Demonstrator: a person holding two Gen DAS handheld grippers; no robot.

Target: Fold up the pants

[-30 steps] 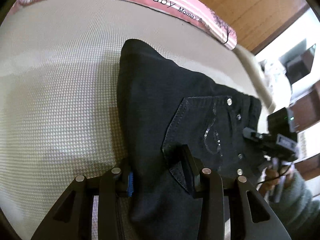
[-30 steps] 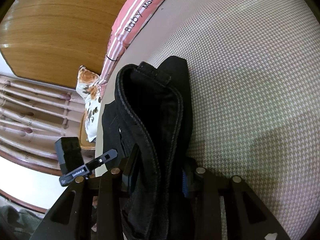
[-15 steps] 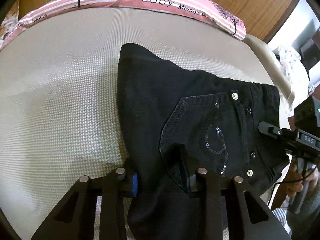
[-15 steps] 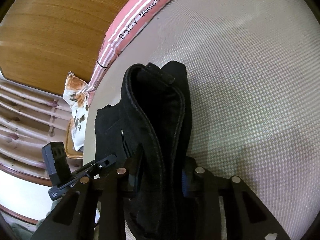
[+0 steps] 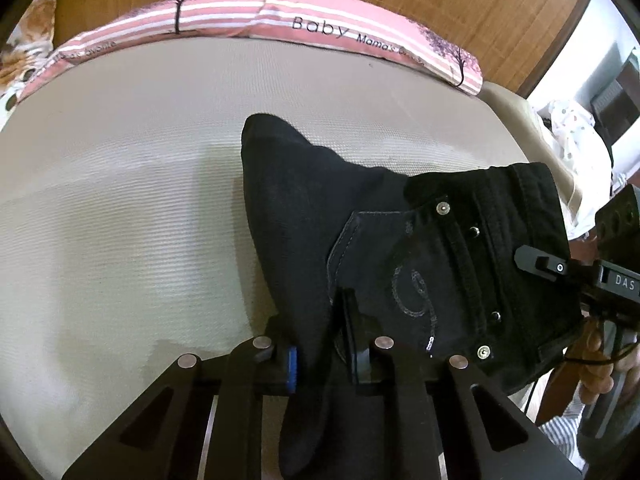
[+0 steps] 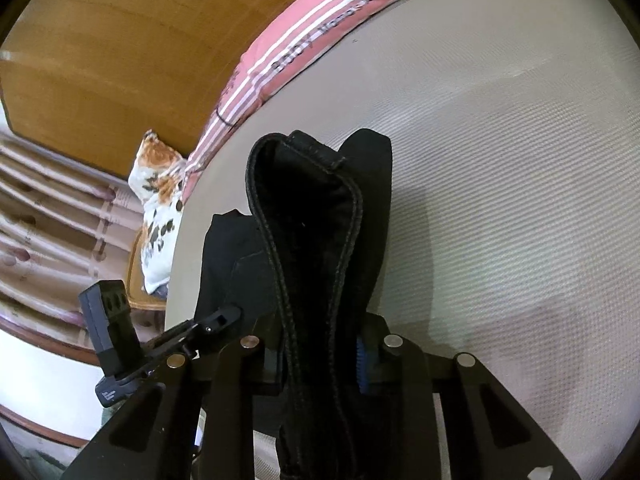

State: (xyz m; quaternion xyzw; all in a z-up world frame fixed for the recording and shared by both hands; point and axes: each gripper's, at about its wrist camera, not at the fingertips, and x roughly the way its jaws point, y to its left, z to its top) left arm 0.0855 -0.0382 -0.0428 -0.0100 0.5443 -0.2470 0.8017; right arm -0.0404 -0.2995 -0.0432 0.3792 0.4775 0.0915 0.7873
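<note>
1. Pants (image 5: 360, 216): black denim, a stitched pocket with rivets facing up in the left wrist view. The far portion lies on the mattress; the near portion rises off it into both tools. Judged a lift ahead of a fold, since two raised grip points let the cloth hang and hinge over the part resting on the mattress.

2. Left gripper (image 5: 324, 354): its jaws are closing, with a thick bunch of the pants between them beside the pocket's lower corner. The pads press on the fabric. A grip at this edge likely keeps the stacked layers together.

3. Right gripper (image 6: 320, 354): its jaws are closing too, with the waistband end of the pants between them; the seamed band stands up above the mattress as a loop. The pads bear on the cloth from both sides.

4. Mattress (image 5: 120, 200): pale woven surface under the pants, serving as the folding bed.

5. Pink striped cushion (image 5: 240, 20): along the far edge of the mattress, well apart from the pants, against a wooden headboard (image 6: 120, 40).

6. Person's hand (image 5: 600, 364): off the mattress's near right corner in the left wrist view, holding the right tool's handle.
</note>
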